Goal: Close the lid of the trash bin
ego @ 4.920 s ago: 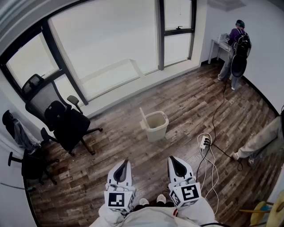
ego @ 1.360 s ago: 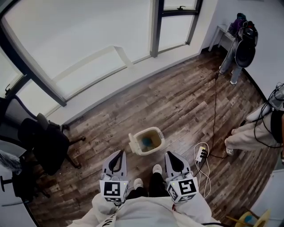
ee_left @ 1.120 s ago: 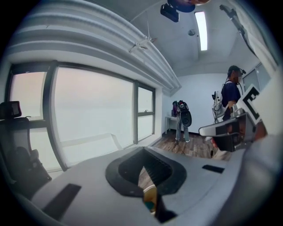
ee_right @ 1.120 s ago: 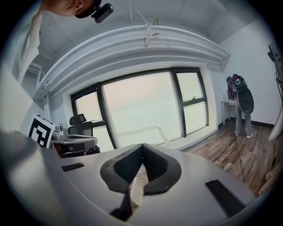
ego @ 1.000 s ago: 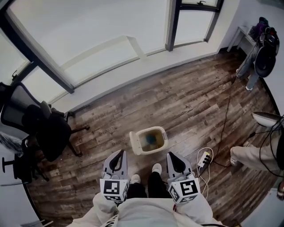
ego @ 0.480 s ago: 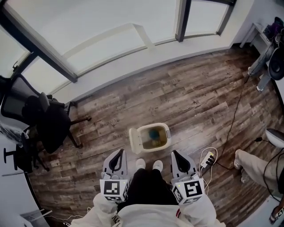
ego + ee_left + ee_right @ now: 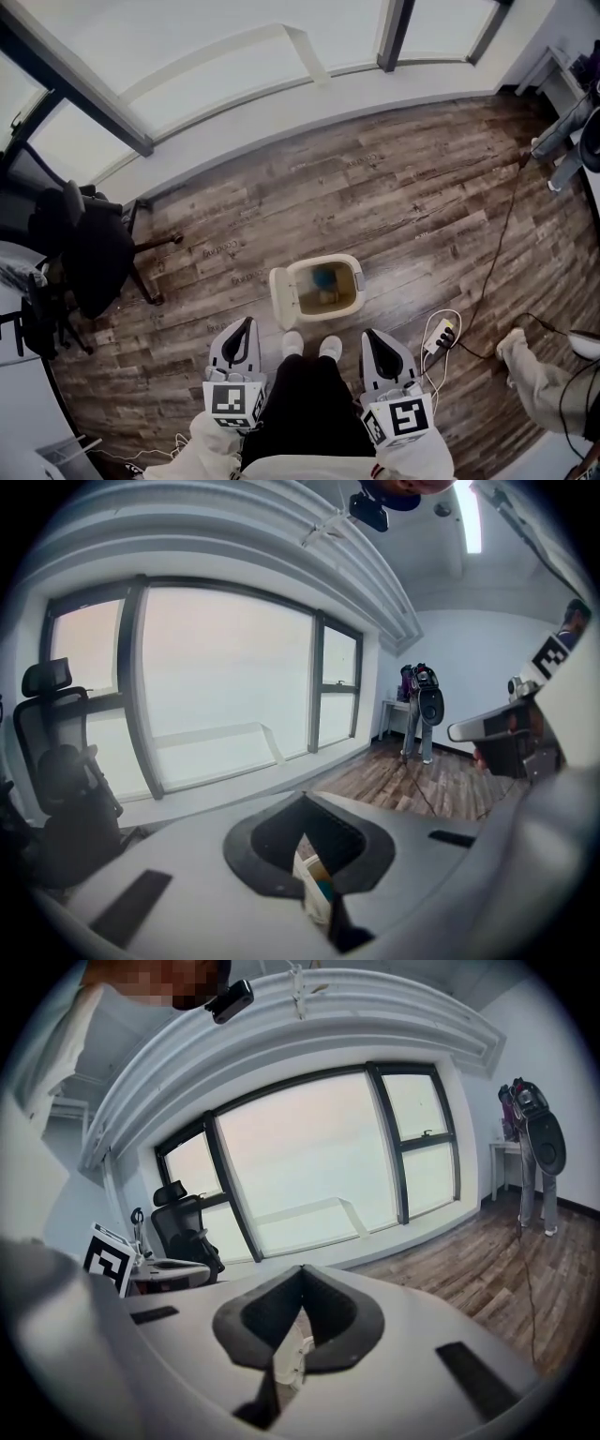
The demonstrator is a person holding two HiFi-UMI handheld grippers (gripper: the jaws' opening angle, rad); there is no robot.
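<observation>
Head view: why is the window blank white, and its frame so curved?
Head view: the large black-framed window is blown out by daylight, its bars bowed by the wide lens; the open cream plastic bin looks smeared. Left and right gripper views: dark rounded corners.

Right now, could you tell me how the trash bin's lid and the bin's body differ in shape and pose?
The body is an open-topped box standing upright on the floor; the lid is a flat panel. The body's opening faces up, with something blue inside; the lid stands open at the body's edge, on the left in the head view, covering none of the opening. Both are the same cream colour.
</observation>
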